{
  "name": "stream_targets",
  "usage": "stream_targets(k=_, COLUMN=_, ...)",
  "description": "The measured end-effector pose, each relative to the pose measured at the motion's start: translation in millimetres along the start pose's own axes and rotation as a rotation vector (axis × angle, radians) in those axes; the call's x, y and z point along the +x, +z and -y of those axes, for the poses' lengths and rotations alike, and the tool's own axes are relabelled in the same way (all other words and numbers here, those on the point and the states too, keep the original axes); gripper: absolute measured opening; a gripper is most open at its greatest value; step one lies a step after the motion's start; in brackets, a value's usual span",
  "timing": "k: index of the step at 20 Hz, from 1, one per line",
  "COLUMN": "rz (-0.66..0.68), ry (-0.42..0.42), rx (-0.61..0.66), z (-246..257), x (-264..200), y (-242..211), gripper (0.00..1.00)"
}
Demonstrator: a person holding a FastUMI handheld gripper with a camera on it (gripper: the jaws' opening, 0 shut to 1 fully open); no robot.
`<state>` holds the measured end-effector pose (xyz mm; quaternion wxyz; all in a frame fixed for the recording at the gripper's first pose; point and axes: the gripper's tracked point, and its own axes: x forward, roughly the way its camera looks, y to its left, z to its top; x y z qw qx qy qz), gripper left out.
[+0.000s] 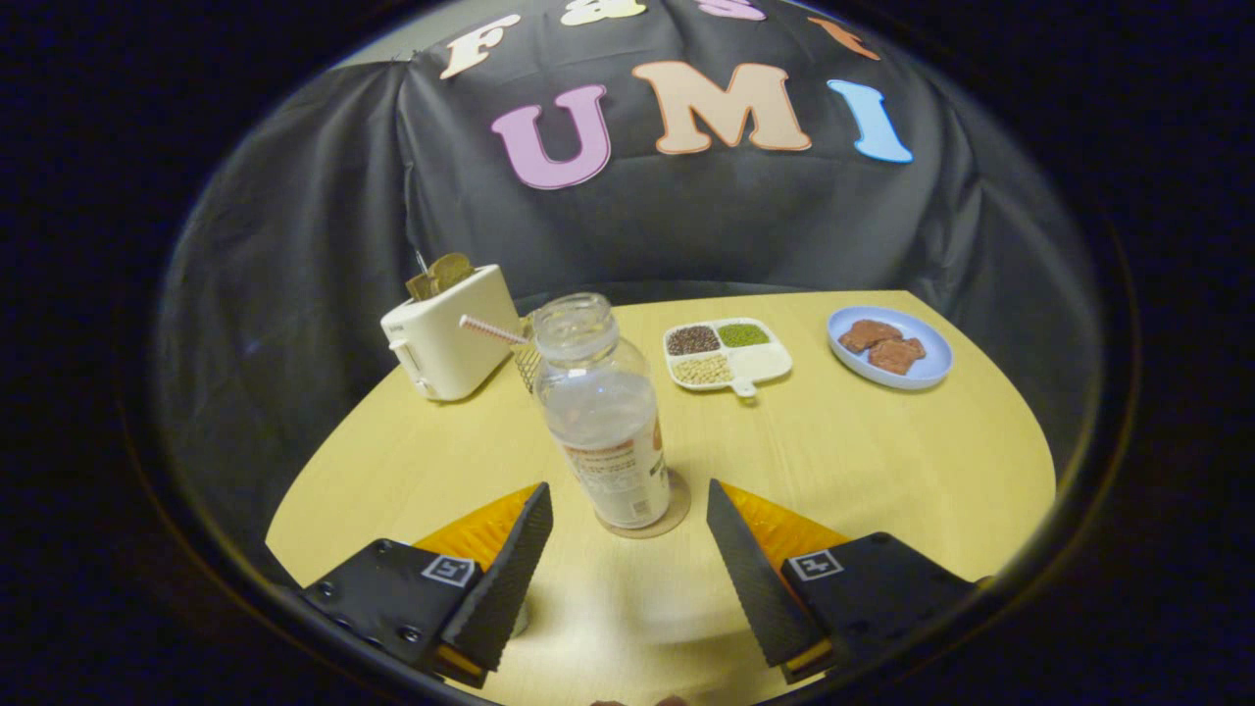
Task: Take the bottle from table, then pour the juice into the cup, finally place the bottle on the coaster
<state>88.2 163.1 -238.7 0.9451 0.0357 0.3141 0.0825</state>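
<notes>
A clear plastic bottle (604,417) with no cap and a white label stands upright on a round coaster (673,515) on the yellow table. It holds a little pale liquid. My gripper (627,498) is open, its two fingers spread wide on either side of the bottle's base and not touching it. Behind the bottle, partly hidden by it, is a cup (527,359) with a striped straw (492,330) leaning out to the left.
A white toaster (449,333) with toast in it stands at the back left. Beyond the bottle sit a divided dish of beans (727,355) and a blue plate with biscuits (890,348). The table's edge (324,471) curves round on both sides.
</notes>
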Motion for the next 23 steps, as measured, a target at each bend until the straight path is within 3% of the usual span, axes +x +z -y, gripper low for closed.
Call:
stream_targets(k=6, rz=0.072, ry=-0.056, rx=-0.051, z=26, x=-49, y=43, gripper=0.99)
stream_targets(k=13, rz=0.162, ry=-0.044, rx=-0.076, z=39, x=-92, y=87, gripper=0.99)
stream_targets(k=23, rz=0.21, ry=-0.086, rx=-0.065, z=83, x=-126, y=97, gripper=0.99)
